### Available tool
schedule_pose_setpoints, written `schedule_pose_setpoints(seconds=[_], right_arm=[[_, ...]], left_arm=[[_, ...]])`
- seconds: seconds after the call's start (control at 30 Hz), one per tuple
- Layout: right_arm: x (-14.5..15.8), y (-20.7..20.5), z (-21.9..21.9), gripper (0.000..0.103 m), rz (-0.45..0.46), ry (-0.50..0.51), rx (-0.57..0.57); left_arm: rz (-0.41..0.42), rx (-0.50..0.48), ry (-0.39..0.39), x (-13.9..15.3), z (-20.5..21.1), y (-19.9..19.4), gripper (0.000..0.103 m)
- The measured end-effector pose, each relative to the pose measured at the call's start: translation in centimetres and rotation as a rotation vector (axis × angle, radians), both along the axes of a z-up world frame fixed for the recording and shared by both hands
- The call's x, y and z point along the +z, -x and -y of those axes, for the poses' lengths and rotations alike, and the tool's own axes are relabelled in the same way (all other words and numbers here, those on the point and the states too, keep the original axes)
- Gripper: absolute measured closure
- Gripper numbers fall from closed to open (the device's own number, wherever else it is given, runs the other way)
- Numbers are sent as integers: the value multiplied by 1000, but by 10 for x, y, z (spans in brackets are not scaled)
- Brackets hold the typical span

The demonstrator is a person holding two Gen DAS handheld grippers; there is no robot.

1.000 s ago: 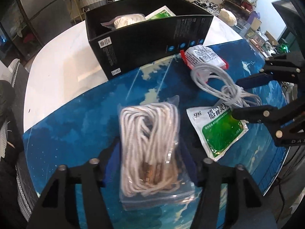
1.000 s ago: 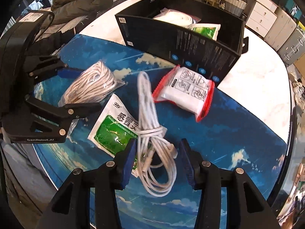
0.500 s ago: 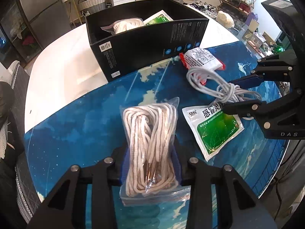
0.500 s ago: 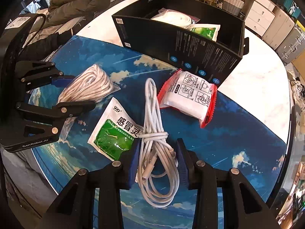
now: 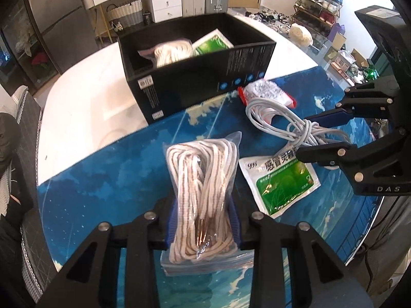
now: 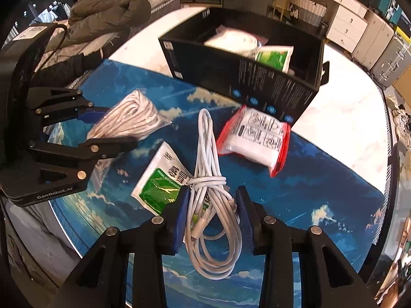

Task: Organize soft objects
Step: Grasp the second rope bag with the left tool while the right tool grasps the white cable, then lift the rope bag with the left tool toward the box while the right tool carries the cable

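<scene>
On the round white table [image 5: 77, 97], toward its far edge, an open black cardboard box [image 5: 200, 87] stands just beyond a blue sky-print mat [image 5: 108, 179]. On the mat, the left hand-held gripper [image 5: 203, 220] is closing on a clear plastic bag of white rope [image 5: 203, 187]. The right hand-held gripper [image 6: 213, 218] clamps a bundled white cable [image 6: 208, 179], which overlies a green-and-white sachet [image 6: 159, 179] near a red-edged white packet [image 6: 257, 138].

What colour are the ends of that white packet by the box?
Red, on the white packet; clearest in the right wrist view.
</scene>
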State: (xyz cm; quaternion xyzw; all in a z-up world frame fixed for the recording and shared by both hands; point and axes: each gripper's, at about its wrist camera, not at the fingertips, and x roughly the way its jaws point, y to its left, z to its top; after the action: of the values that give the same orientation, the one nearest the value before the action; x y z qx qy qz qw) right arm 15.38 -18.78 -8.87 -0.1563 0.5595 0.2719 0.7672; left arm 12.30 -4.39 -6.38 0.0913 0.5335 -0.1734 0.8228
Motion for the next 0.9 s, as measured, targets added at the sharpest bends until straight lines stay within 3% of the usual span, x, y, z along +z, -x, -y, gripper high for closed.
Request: schedule_pose_setpoints(seconds=[0.33,0.67,0.9], right_arm=[[54,11,12,67,172,-145,-41],[115,38,27,67,408,-320,-63],[148,60,38,66,575,-419,-63]], left_arm=[[145,16,42,44,-7,6,71],[490,19,76,105,-19,34,71],[655,1,111,135,-27,51,71]])
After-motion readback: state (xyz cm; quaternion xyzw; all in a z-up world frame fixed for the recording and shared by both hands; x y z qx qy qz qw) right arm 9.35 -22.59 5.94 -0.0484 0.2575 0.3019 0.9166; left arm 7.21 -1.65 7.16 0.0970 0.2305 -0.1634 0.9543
